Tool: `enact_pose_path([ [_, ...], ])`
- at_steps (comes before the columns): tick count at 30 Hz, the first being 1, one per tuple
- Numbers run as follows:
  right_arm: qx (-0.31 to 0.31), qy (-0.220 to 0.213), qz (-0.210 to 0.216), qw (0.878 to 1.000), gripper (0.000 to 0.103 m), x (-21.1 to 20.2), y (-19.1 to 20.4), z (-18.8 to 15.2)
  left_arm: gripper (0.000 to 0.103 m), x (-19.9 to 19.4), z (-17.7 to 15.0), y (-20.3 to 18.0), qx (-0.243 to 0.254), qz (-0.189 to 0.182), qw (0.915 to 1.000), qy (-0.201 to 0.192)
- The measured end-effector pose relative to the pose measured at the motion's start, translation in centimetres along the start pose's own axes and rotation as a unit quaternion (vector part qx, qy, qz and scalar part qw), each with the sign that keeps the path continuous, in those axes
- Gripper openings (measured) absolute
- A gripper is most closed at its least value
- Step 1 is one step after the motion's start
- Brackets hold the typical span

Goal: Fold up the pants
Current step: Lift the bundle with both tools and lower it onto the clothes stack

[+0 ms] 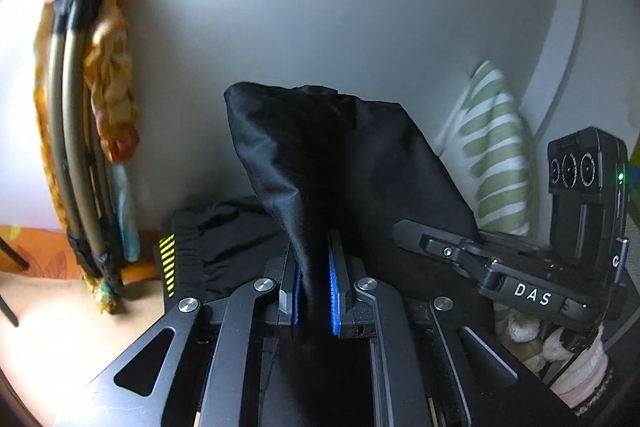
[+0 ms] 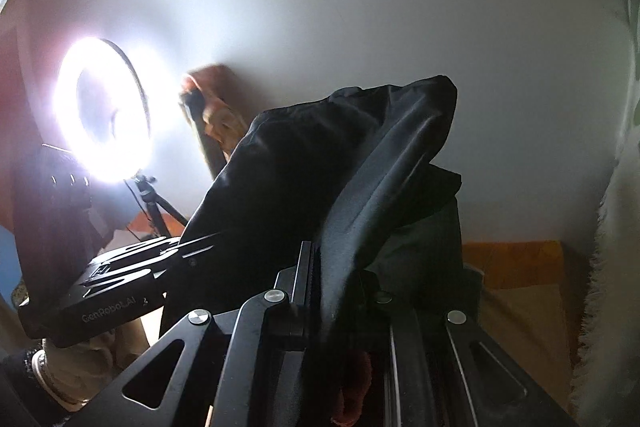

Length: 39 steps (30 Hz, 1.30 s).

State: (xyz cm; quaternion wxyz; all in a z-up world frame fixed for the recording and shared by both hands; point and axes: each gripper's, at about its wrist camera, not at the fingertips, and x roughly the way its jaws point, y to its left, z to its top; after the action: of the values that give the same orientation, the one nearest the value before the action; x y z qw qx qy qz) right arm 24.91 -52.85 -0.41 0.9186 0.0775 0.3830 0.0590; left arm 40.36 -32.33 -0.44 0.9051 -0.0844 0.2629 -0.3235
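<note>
The black pants [image 1: 320, 155] rise in a bunched fold straight ahead in the left wrist view. My left gripper [image 1: 314, 291] is shut on that cloth, its blue pads pinching the fold from both sides. More of the pants lies flat behind, with a yellow-striped waistband tag [image 1: 168, 263] at the left. In the right wrist view the pants [image 2: 344, 163] drape up and over the fingers. My right gripper [image 2: 332, 287] is shut on the fabric, which hides its right finger. The right gripper [image 1: 500, 267] also shows at the right of the left wrist view.
A folded stand draped with orange patterned cloth [image 1: 100, 115] leans on the white wall at left. A green-striped pillow [image 1: 496, 155] stands at right, with a white fluffy item [image 2: 616, 227]. A bright ring light [image 2: 104, 115] on a tripod glares. An orange bedcover [image 2: 516, 263] lies below.
</note>
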Motion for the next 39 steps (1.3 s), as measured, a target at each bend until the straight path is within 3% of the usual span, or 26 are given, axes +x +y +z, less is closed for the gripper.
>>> enact_pose_path([
  [7, 0.012, 0.033, -0.054, 0.998, 0.021, 2.7, -2.9, -1.3, 0.013, 1.0, -0.6, 1.5, -0.009, 0.051, 0.9985, 0.020],
  [12, -0.013, 0.047, -0.116, 0.992, 0.029, 2.7, -2.4, -2.0, 0.015, -0.4, -0.4, 2.1, -0.001, 0.080, 0.9967, 0.017],
  [14, -0.021, 0.054, -0.139, 0.989, 0.037, 2.7, -2.2, -2.4, 0.015, -1.3, -0.2, 2.1, 0.003, 0.085, 0.9963, 0.011],
  [21, -0.001, 0.074, -0.178, 0.981, 0.039, 1.8, -3.0, -2.9, 0.015, -3.9, 0.0, 2.2, 0.024, 0.102, 0.9945, 0.002],
  [32, 0.001, 0.052, -0.185, 0.981, 0.042, -3.6, -0.1, -3.8, 0.016, -8.7, -2.5, 1.6, 0.029, 0.102, 0.9943, 0.009],
  [33, 0.000, 0.049, -0.184, 0.982, 0.042, -4.1, 0.3, -4.0, 0.019, -9.3, -2.7, 1.5, 0.029, 0.102, 0.9944, 0.009],
  [35, 0.000, 0.045, -0.179, 0.983, 0.044, -5.1, 1.1, -4.4, 0.039, -10.6, -3.2, 1.2, 0.029, 0.101, 0.9945, 0.005],
  [39, -0.008, 0.031, -0.177, 0.984, 0.046, -7.0, 3.2, -5.8, 0.041, -12.8, -4.2, -0.1, 0.045, 0.102, 0.9938, -0.003],
])
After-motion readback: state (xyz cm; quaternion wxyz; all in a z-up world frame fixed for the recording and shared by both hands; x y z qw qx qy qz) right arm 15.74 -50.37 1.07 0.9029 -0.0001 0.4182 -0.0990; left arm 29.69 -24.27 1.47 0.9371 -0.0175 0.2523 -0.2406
